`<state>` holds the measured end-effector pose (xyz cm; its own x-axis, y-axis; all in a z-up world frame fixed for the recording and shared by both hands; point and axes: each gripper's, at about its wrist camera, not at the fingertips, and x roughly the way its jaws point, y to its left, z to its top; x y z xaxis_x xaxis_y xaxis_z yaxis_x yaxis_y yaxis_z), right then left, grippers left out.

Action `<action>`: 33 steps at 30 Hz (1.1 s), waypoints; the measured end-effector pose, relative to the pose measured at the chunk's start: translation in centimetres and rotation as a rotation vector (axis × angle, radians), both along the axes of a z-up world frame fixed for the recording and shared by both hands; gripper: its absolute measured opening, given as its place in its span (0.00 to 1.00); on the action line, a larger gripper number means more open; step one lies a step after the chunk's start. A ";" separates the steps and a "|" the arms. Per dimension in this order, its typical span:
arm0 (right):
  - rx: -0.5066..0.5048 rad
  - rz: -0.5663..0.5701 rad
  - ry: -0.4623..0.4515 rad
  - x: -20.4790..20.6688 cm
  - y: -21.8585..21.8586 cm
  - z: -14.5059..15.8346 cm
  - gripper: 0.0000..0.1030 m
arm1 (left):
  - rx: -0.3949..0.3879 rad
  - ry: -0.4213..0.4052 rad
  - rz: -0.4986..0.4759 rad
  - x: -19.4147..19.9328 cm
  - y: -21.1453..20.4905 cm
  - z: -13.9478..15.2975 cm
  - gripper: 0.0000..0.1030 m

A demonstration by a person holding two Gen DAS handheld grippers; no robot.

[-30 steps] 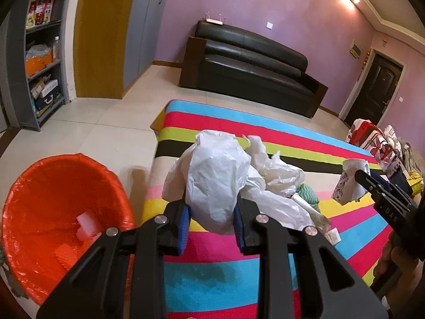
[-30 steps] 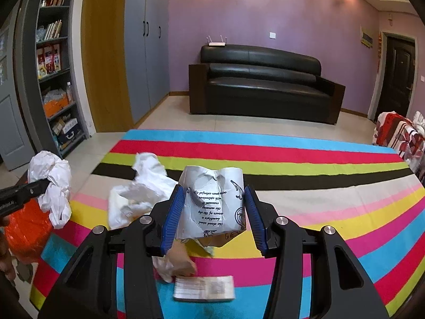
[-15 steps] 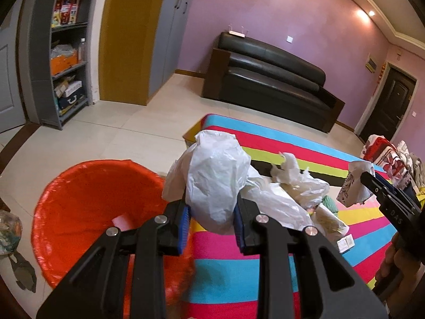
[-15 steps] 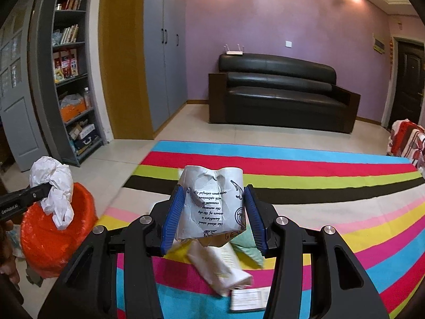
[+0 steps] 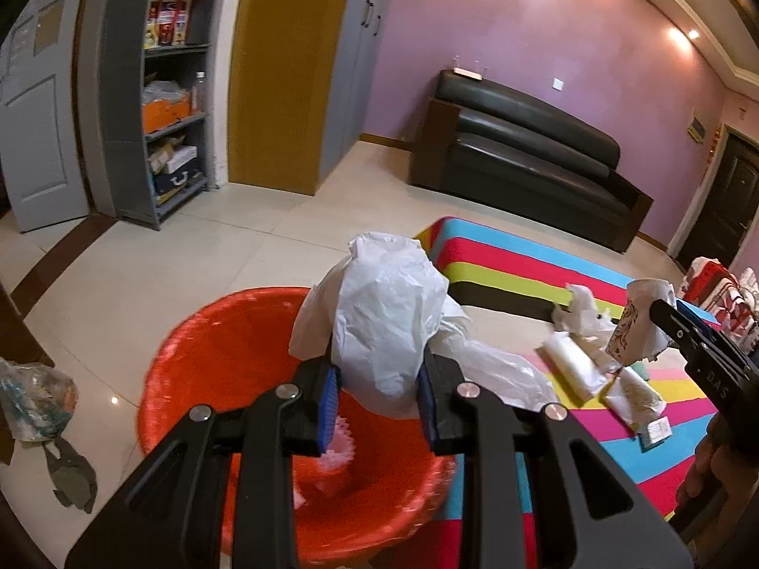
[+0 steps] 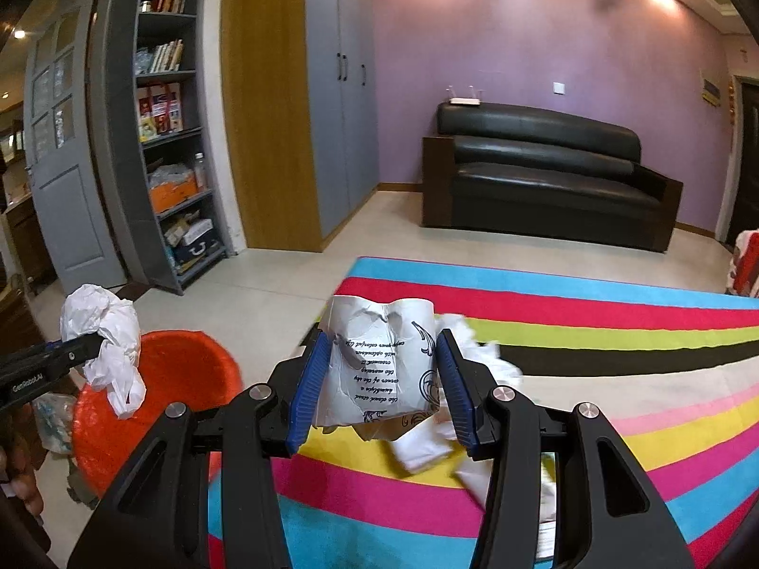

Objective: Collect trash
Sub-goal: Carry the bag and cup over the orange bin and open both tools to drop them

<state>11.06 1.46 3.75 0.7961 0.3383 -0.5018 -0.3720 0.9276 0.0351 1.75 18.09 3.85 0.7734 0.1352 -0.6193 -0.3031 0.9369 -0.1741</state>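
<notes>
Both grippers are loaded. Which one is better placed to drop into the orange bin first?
Left. The left gripper holds the white plastic bag right over the orange bin. The right gripper, clamped on the crumpled paper cup, hangs over the striped rug, off to the bin's side.

Left gripper (image 5: 377, 396): angled downward, both blue-padded fingers (image 5: 328, 400) pressed against a crumpled white plastic bag (image 5: 386, 327). Grip is firm. Right gripper (image 6: 379, 381): angled downward less steeply, fingers (image 6: 306, 389) clamped on a crushed printed paper cup (image 6: 379, 365). A hand (image 5: 707, 469) shows at the right edge of the left view, beneath the right gripper's body.
</notes>
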 end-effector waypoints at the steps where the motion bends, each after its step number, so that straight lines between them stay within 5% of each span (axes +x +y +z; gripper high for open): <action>1: 0.001 0.010 0.001 -0.2 0.5 0.0 0.44 | 0.003 0.001 0.008 -0.4 0.5 0.0 0.26; 20: -0.002 0.211 0.047 -3.9 11.1 -2.4 0.45 | 0.024 0.019 0.136 -4.2 6.6 0.1 0.27; 33: -0.030 0.306 0.091 -5.2 14.7 -4.3 0.45 | 0.012 0.023 0.162 -4.9 7.8 0.0 0.30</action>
